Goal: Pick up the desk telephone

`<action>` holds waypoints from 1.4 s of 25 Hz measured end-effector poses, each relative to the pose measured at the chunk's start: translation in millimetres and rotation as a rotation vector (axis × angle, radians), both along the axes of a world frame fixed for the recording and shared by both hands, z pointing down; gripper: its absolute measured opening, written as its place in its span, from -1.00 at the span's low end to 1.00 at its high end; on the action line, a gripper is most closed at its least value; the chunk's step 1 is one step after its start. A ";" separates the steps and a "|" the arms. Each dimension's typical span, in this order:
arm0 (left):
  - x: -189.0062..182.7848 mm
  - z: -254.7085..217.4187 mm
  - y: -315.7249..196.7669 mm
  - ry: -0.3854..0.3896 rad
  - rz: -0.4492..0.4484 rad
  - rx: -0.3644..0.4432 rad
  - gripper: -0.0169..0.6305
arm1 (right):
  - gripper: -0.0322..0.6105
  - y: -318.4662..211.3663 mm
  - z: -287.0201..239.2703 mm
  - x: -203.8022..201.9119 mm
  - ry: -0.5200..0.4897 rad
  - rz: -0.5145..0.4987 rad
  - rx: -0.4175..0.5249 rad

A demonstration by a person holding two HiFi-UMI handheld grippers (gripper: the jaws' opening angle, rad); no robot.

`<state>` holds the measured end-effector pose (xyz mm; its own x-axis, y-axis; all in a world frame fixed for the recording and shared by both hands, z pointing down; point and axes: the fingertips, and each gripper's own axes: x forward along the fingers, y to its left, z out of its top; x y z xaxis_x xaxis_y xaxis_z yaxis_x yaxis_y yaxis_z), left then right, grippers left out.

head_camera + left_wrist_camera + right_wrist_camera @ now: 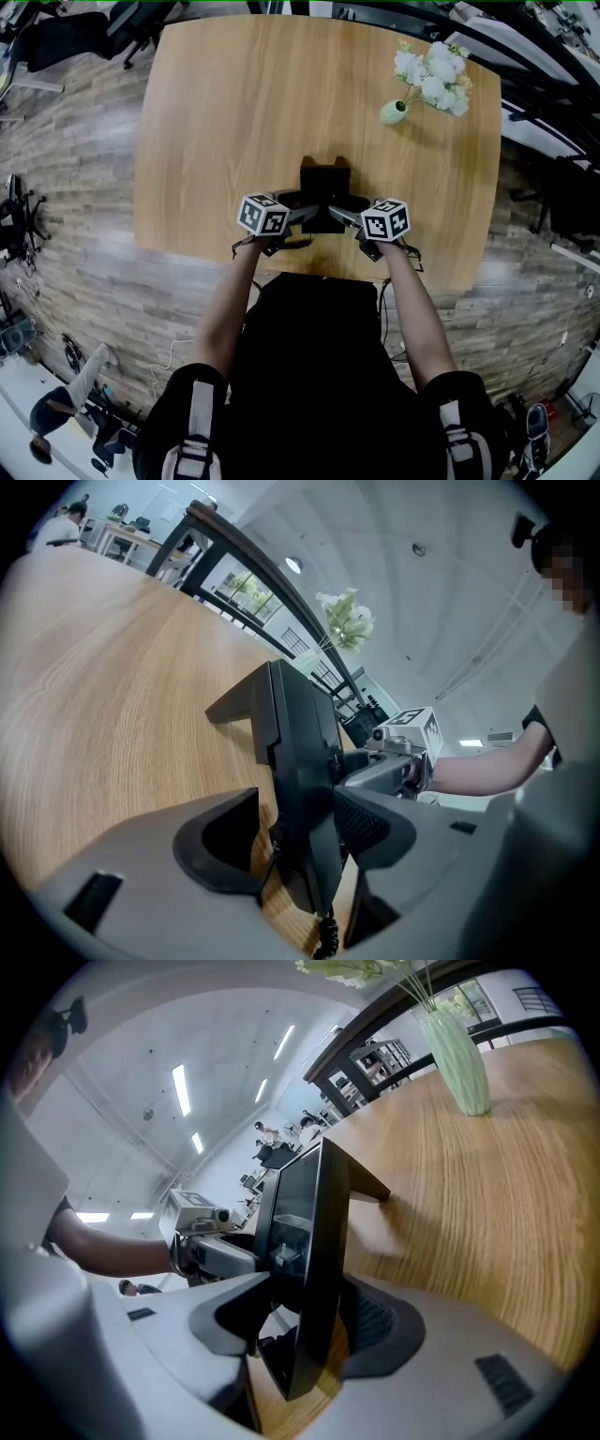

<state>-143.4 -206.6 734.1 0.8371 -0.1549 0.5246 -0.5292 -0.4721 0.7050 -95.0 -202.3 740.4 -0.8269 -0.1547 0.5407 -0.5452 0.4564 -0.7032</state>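
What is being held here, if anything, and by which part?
Nothing firmly, it seems: the desk telephone rests on the table, its side edges between the jaws of the left gripper and right gripper, a gap beside one jaw of each.

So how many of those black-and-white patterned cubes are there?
2. One cube sits on the left gripper, the other on the right gripper, flanking the telephone near the table's front edge. No others show.

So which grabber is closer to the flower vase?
Right. The right gripper sits at the telephone's right side, on the vase's side of the table; the left gripper sits at the telephone's left side, farther from the vase.
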 end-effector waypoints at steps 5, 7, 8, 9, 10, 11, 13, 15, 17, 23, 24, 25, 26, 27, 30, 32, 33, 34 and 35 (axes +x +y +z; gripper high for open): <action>12.4 -0.2 7.0 -0.011 0.058 0.006 -0.20 | -0.19 -0.2 -0.9 -0.1 -0.003 0.031 -0.002; 13.5 1.7 5.7 -0.025 0.055 0.011 -0.20 | -0.19 -0.5 -0.4 0.5 -0.003 0.034 -0.006; 12.9 2.7 4.9 -0.030 0.049 0.013 -0.20 | -0.19 -0.5 0.1 0.7 -0.002 0.035 -0.008; 12.2 3.2 4.6 -0.031 0.043 0.015 -0.20 | -0.19 -0.4 0.5 0.8 -0.001 0.036 -0.010; 11.9 3.4 4.5 -0.032 0.039 0.017 -0.20 | -0.19 -0.5 1.0 1.0 0.000 0.037 -0.012; 11.7 3.4 4.1 -0.032 0.035 0.018 -0.20 | -0.19 -0.8 1.3 1.1 0.001 0.039 -0.013; 11.2 3.3 2.8 -0.033 0.027 0.020 -0.20 | -0.19 -1.6 1.3 0.9 0.004 0.043 -0.012; 10.7 3.0 2.5 -0.035 0.021 0.021 -0.20 | -0.19 -1.4 0.9 1.2 0.005 0.051 -0.007; 11.0 2.3 3.0 -0.033 0.017 0.018 -0.21 | -0.20 -0.9 0.3 2.2 0.003 0.060 -0.006; 10.4 -0.6 2.2 -0.026 0.012 0.010 -0.23 | -0.21 -1.9 -3.4 2.1 0.005 0.062 0.001; 10.6 -1.0 2.6 -0.027 0.009 0.011 -0.23 | -0.21 -1.8 -3.7 2.3 0.006 0.061 0.002; 10.8 -1.5 2.7 -0.028 0.007 0.013 -0.24 | -0.21 -1.7 -4.1 2.4 0.007 0.059 0.004; 10.7 -2.3 2.9 -0.030 0.004 0.016 -0.24 | -0.21 -1.6 -4.7 2.3 0.008 0.055 0.006; 10.5 -3.1 3.3 -0.033 0.003 0.019 -0.24 | -0.21 -1.2 -5.4 2.1 0.009 0.051 0.009; 9.2 -4.8 6.4 -0.037 -0.003 0.028 -0.25 | -0.21 1.6 -7.1 1.0 0.010 0.036 0.016; 8.7 -6.3 6.8 -0.041 -0.008 0.032 -0.25 | -0.22 2.0 -8.3 0.7 0.007 0.032 0.018; 8.6 -7.2 6.8 -0.042 -0.010 0.034 -0.25 | -0.22 1.8 -9.0 0.8 0.006 0.031 0.019; 8.6 -8.2 6.9 -0.044 -0.012 0.035 -0.25 | -0.22 1.8 -10.0 0.8 0.006 0.029 0.021; 8.5 -9.5 7.1 -0.044 -0.015 0.036 -0.25 | -0.22 2.0 -11.1 0.7 0.006 0.027 0.022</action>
